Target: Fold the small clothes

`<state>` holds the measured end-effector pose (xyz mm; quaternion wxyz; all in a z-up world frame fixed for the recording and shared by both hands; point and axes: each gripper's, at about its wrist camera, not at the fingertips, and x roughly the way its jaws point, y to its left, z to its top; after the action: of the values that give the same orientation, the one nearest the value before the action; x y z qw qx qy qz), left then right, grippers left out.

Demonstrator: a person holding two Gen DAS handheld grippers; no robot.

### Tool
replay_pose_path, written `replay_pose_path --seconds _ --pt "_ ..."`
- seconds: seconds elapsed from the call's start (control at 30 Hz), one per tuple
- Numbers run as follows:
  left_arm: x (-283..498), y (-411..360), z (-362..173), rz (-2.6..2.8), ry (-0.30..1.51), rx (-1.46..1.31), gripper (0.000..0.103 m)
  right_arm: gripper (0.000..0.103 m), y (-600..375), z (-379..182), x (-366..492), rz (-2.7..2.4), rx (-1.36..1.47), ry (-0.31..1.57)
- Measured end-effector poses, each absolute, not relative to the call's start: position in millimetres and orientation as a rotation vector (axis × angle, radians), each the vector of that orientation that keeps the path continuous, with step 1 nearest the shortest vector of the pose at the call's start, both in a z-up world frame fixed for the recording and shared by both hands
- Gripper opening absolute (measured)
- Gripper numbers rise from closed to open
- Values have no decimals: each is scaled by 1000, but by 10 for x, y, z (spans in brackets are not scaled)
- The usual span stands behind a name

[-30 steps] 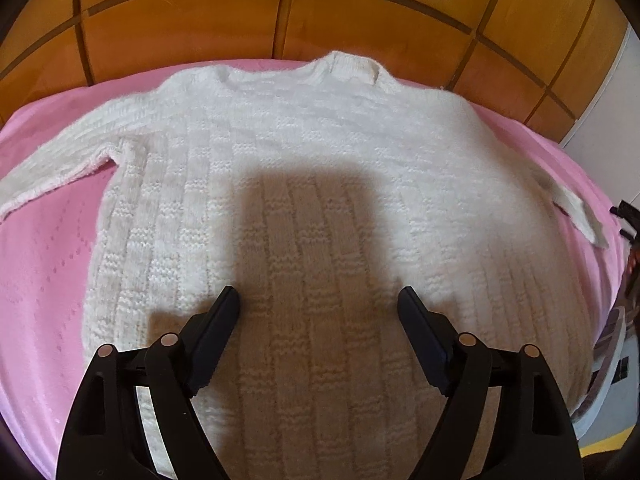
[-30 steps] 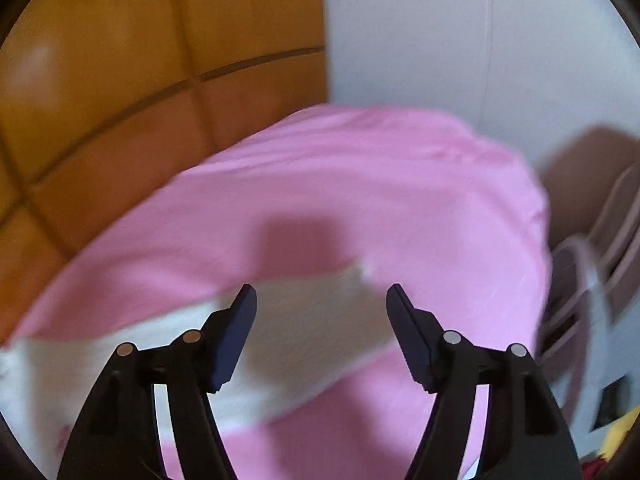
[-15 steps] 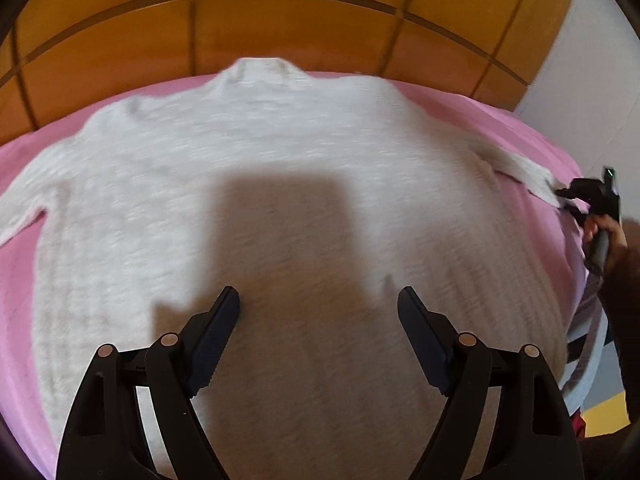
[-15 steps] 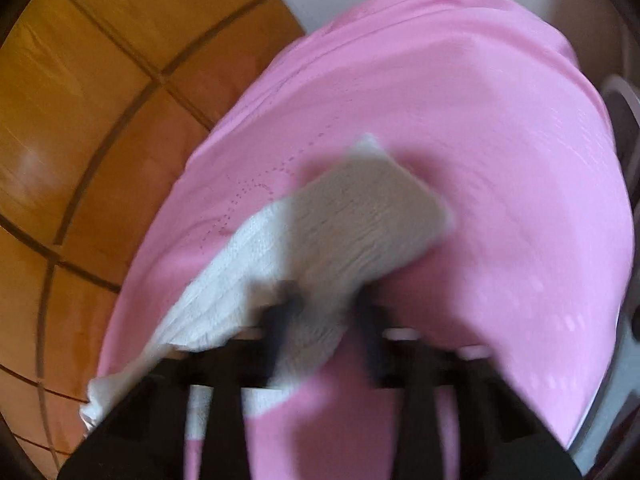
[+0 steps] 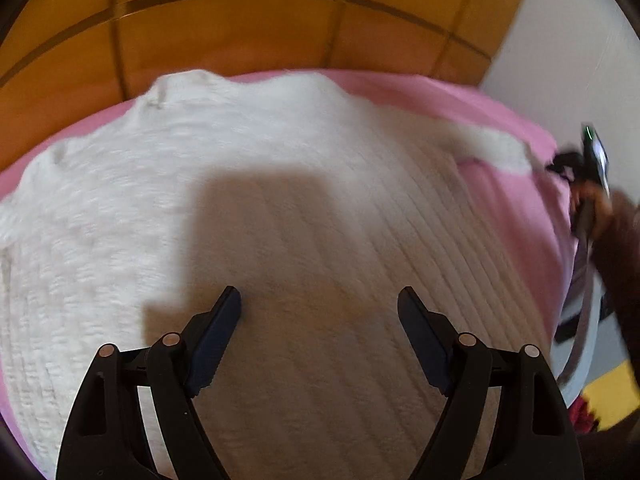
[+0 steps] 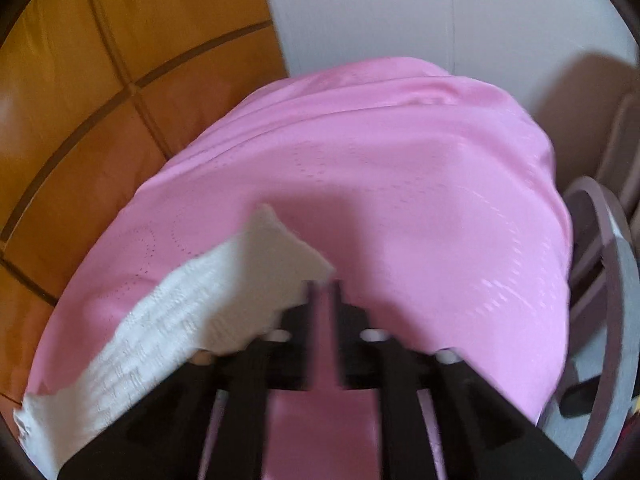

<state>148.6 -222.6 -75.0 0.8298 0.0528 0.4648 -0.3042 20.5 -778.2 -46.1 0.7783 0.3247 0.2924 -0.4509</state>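
Observation:
A white knit sweater [image 5: 280, 184] lies flat, neck away from me, on a pink sheet [image 6: 400, 180]. My left gripper [image 5: 320, 300] hovers open over its lower body with nothing between the fingers. The sweater's right sleeve [image 5: 492, 148] stretches toward the bed's right edge, where a hand [image 5: 600, 208] holds the other gripper. In the right wrist view my right gripper [image 6: 323, 292] shows a narrow gap and its jaws are opening. Only pink sheet shows between them. The sleeve cuff [image 6: 200, 300] lies against the outside of the left finger.
An orange-brown panelled headboard [image 5: 240, 32] runs behind the bed. A white wall [image 6: 400, 8] stands at the right. Beyond the bed's right edge is a curved grey-brown frame [image 6: 600, 280] and floor with a yellow patch [image 5: 612, 396].
The left gripper has slid rightward over the sweater, still open. The right gripper closed near the cuff half a second ago; its jaws now show a gap and the cuff lies left of them.

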Motion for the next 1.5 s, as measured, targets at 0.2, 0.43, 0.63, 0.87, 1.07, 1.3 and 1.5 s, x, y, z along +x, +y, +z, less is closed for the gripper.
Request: replay_pose_path --seconds 0.2,0.43,0.63,0.87,1.07,1.3,1.5 --pt "1948 -1680 -694 -466 963 44 80 63 -7152 -48 630 -727 600 600" --pt "2655 -1336 -632 -355 932 -38 74 56 -5562 -24 1989 -200 366 768" --pt "3202 -1498 -646 -350 916 -26 59 52 -4616 -267 2846 -21 218 877" --pt "3767 -1814 -914 -388 1002 -12 5 42 -4310 -699 3327 -18 249 980" --pt "4057 -1875 -995 -274 967 3 3 42 -4495 -721 3711 -141 263 961" --pt "3978 -1964 -927 -264 971 63 4 66 -4824 -426 3181 -178 353 868" --pt "3377 -1669 -714 -303 930 -17 49 68 -5916 -354 1913 -388 592 747"
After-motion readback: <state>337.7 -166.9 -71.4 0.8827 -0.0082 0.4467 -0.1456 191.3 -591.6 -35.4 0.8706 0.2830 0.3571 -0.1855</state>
